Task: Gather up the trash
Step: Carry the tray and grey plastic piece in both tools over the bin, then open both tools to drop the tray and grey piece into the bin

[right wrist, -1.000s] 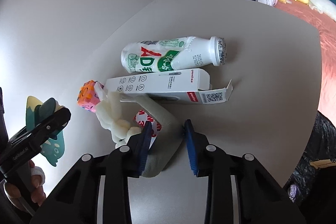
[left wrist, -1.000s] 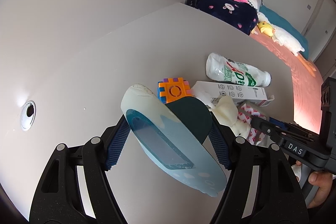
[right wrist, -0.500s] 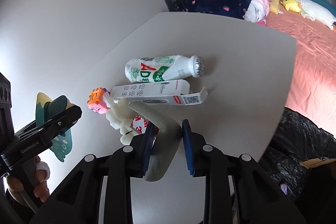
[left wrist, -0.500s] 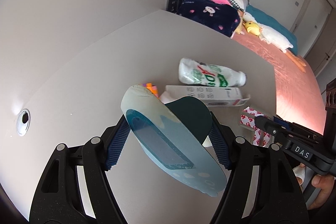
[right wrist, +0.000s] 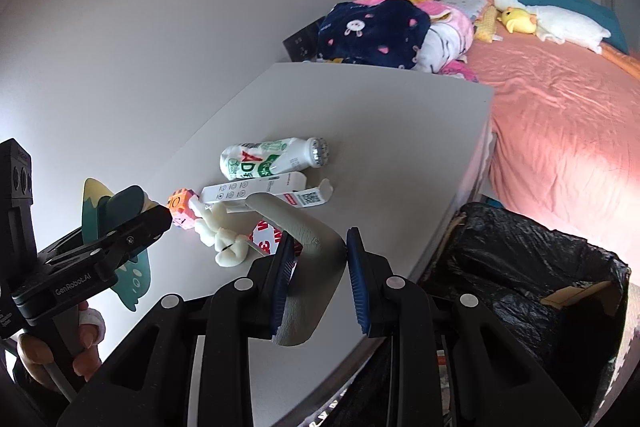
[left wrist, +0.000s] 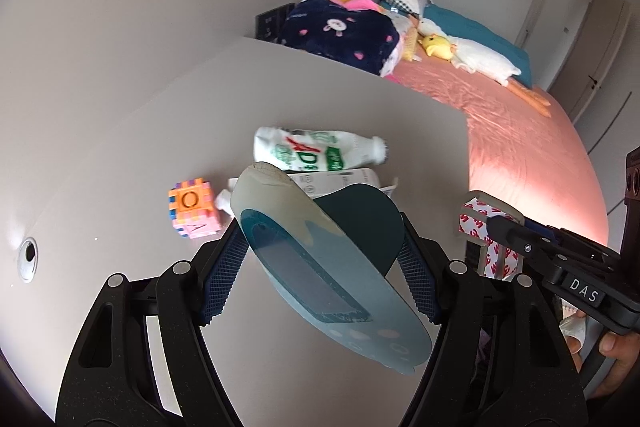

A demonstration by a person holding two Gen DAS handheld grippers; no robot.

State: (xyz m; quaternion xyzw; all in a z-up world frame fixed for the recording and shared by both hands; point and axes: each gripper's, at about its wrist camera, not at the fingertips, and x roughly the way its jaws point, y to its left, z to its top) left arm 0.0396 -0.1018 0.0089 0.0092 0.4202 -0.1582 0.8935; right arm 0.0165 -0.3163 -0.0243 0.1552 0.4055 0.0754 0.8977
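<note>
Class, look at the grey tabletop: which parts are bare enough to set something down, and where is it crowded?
The table is bare from the milk bottle to its far edge by the navy blanket, and on the right towards the black bin bag. It is crowded near the bottle: white carton, foam cube, white toy figure.

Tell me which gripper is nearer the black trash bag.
Right. The right gripper, shut on a grey strip with red-and-white backing, hangs over the table edge just beside the black trash bag. The left gripper holds a teal card further away.
</note>
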